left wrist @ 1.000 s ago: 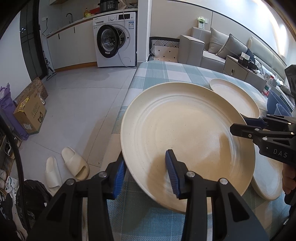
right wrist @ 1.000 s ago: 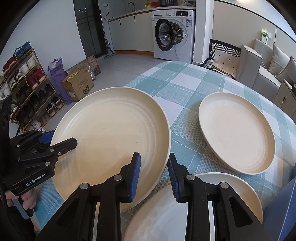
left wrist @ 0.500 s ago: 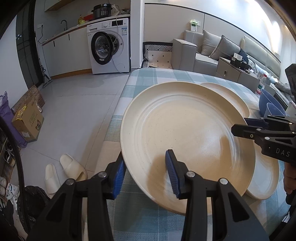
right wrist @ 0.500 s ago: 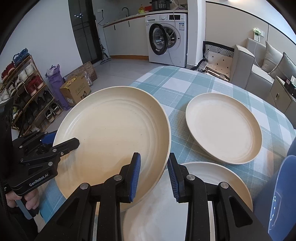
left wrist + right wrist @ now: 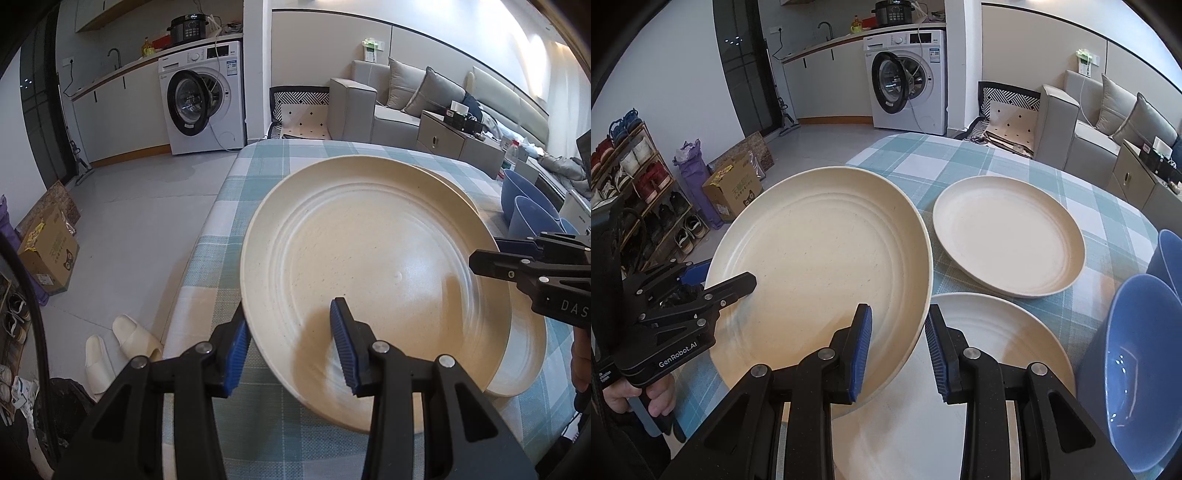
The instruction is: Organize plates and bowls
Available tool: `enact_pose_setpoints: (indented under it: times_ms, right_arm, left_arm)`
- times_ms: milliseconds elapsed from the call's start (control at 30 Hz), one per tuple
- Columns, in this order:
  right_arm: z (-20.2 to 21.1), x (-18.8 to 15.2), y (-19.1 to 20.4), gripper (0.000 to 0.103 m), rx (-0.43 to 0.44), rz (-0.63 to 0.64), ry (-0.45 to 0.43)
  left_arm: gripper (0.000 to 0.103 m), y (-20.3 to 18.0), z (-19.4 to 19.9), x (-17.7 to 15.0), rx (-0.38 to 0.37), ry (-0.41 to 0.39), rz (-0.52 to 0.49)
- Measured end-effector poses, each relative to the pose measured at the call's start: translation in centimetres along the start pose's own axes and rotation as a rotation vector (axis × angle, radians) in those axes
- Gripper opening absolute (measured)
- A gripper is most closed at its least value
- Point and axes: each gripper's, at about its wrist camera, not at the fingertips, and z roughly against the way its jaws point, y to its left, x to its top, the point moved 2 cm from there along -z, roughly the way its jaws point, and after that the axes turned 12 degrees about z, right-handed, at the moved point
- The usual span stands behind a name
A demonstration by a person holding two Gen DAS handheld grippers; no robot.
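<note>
Gripping big plate (image 5: 820, 258) by opposite rims, left gripper (image 5: 291, 343) and right gripper (image 5: 897, 347) clamped; second plate (image 5: 997, 354) directly right, below.

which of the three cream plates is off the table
The large ridged plate, gripped at opposite rims; the two smaller plates lie flat on the tablecloth.
</note>
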Motion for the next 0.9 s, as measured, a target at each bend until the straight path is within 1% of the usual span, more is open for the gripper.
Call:
enact_pose_setpoints:
  times_ms: [200, 900]
  right_arm:
    - [1.3, -1.0, -0.2, 0.031, -0.021, -0.027, -0.011]
    - [4.0, -5.1, -2.7, 0.031, -0.042, -0.144, -0.014]
  left_arm:
    - [0.041, -1.0, 0.3, -0.2, -0.015, -0.004, -0.017]
    - [0.041, -4.9, 0.1, -1.3, -0.063, 0.014, -0.094]
